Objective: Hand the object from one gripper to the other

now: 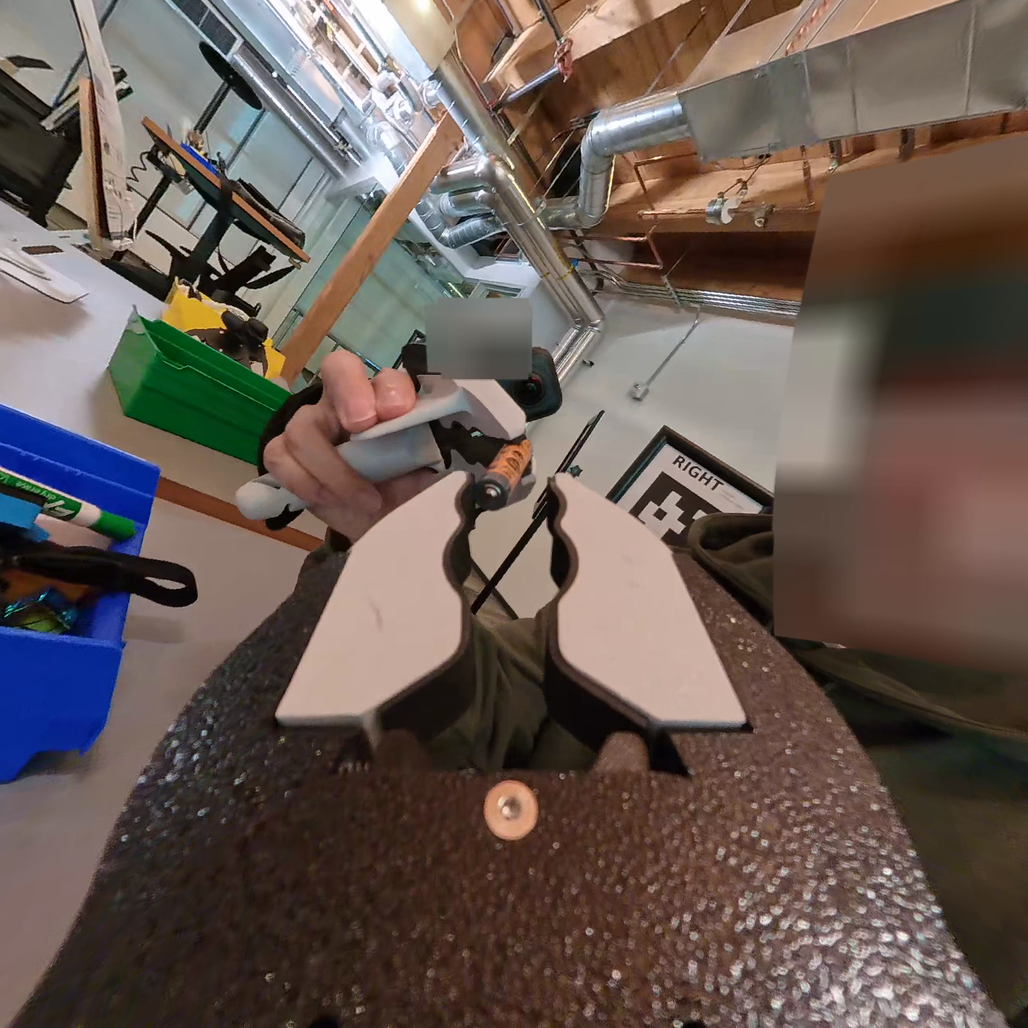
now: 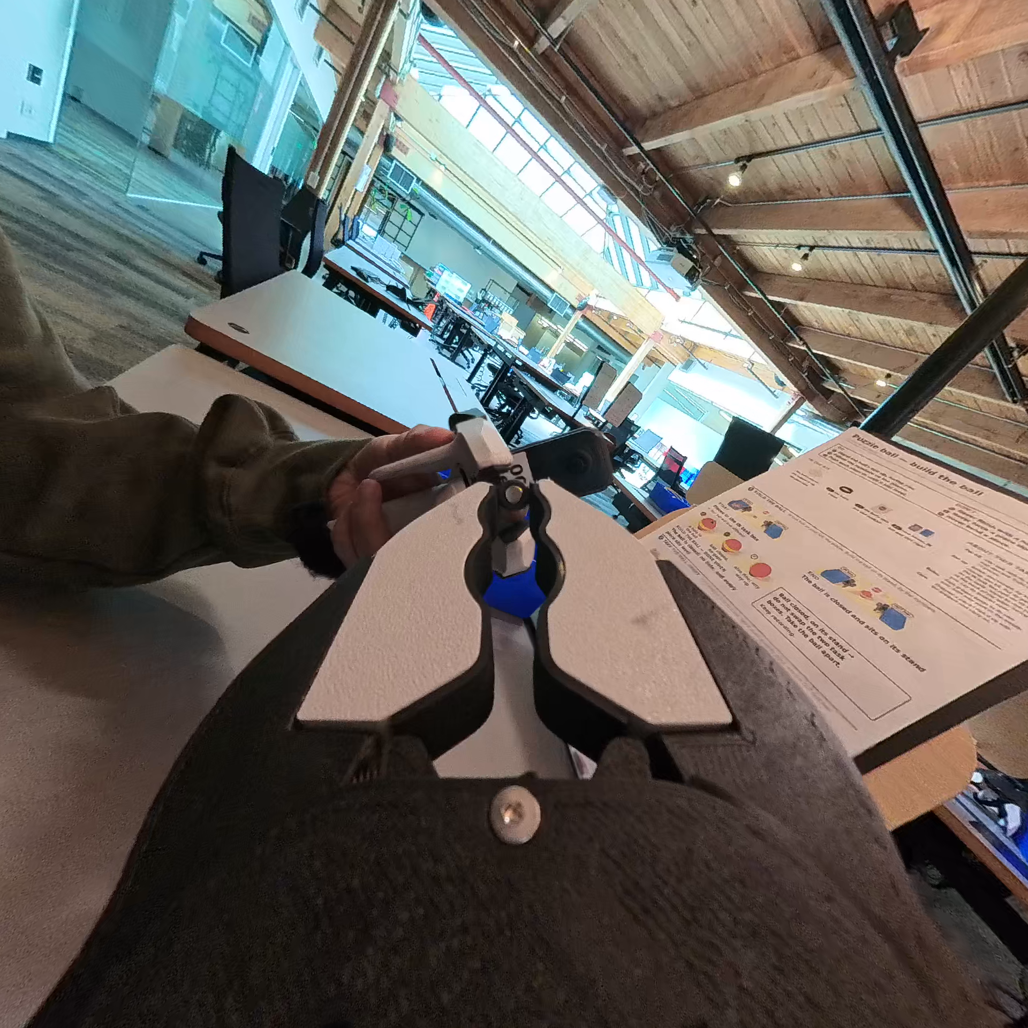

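Note:
The object is a small orange cylinder (image 1: 513,460) with a black end and a metal tip. In the right wrist view it shows end-on (image 2: 514,494). My right gripper (image 2: 513,490) is shut on it at the fingertips. My left gripper (image 1: 509,487) is open, its two fingers standing either side of the cylinder's metal tip, which is nearer the left finger. The right gripper's grey body (image 1: 411,439) and the hand holding it face the left wrist view. The left gripper's white body (image 2: 481,448) shows just beyond the cylinder in the right wrist view. Both are held up above the table.
A blue bin (image 1: 55,695) with a green marker (image 1: 105,520) sits at the left. A green bin (image 1: 183,384) and a yellow bin (image 1: 194,311) are behind it. A board with an instruction sheet (image 2: 834,584) stands at the right on the white table (image 2: 111,695). The tips of both grippers are at nearly the same place.

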The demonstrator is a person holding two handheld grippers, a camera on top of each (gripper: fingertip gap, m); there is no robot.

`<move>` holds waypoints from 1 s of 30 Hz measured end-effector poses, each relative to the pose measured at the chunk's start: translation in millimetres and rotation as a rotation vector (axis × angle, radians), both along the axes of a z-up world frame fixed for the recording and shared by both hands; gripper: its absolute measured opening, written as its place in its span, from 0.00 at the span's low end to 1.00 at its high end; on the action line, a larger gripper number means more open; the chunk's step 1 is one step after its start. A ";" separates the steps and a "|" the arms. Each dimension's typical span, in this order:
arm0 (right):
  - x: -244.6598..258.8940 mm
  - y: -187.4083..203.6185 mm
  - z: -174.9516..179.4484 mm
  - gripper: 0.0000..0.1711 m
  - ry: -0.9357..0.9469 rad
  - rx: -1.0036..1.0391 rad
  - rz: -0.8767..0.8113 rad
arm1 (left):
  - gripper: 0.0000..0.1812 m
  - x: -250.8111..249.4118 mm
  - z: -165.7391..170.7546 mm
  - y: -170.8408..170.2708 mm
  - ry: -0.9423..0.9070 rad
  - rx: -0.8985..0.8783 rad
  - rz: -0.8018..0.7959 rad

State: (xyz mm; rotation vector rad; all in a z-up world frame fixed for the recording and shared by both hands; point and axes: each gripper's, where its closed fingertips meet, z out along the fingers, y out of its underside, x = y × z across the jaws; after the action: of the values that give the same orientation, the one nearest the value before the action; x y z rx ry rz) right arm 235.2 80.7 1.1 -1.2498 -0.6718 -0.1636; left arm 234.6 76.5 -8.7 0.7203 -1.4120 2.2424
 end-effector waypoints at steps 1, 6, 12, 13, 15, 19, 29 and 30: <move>-1.6 -0.4 -1.1 0.06 0.001 -0.008 0.014 | 0.13 0.2 0.6 1.6 0.002 -0.004 0.003; -2.9 0.6 -4.7 0.06 -0.014 -0.027 0.016 | 0.08 2.1 -3.1 4.8 0.003 0.014 0.018; -3.7 1.6 -4.4 0.06 -0.062 -0.003 -0.007 | 0.09 1.6 -4.1 8.0 0.004 0.012 0.016; -3.2 1.1 -3.5 0.06 -0.063 0.004 -0.009 | 0.09 2.0 -4.5 8.5 0.011 0.005 0.010; -2.1 1.6 -4.4 0.06 -0.063 0.003 -0.011 | 0.07 2.3 -3.7 9.8 0.013 -0.012 0.005; 2.5 3.6 -6.9 0.06 -0.042 -0.021 -0.033 | 0.06 4.1 -3.8 12.2 -0.031 0.007 0.047; 29.0 21.4 -7.1 0.23 0.473 -0.180 -0.039 | 0.06 18.7 6.8 42.6 -0.615 0.353 0.639; 30.3 23.2 -7.4 0.24 0.556 -0.206 -0.013 | 0.06 15.0 9.0 41.4 -0.704 0.386 0.666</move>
State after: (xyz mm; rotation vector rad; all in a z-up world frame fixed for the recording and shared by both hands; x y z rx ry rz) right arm 265.5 103.9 -6.3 -1.4156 -0.2002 0.2441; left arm 249.6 117.9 0.3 0.5920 -2.2392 2.9533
